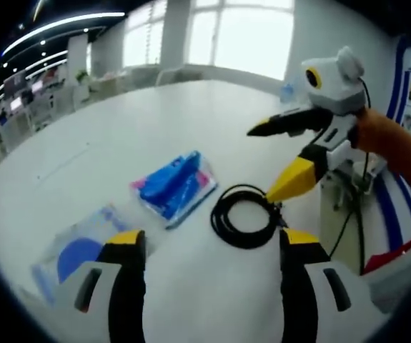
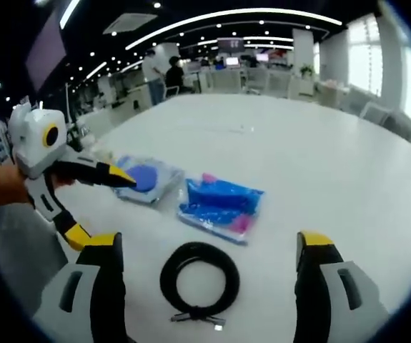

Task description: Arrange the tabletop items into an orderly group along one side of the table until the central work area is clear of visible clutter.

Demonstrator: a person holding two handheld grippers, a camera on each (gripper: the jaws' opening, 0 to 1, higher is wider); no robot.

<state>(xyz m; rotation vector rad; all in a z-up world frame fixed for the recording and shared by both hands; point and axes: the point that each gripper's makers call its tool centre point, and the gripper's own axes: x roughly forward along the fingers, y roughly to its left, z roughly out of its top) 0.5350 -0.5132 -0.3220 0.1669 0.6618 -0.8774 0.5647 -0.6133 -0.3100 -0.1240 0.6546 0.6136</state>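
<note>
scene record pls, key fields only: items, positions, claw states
table: white round tabletop
cable: black coiled cable, nearest the claws
blue pack: clear bag of blue and pink items, beside the cable
disc pack: clear bag with a blue disc, beyond the blue pack
left claw: open, empty
right claw: open, empty, lower tip near the cable

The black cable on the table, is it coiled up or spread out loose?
Coiled. The black cable lies in a neat round loop on the white table, its ends bunched together at one edge.
</note>
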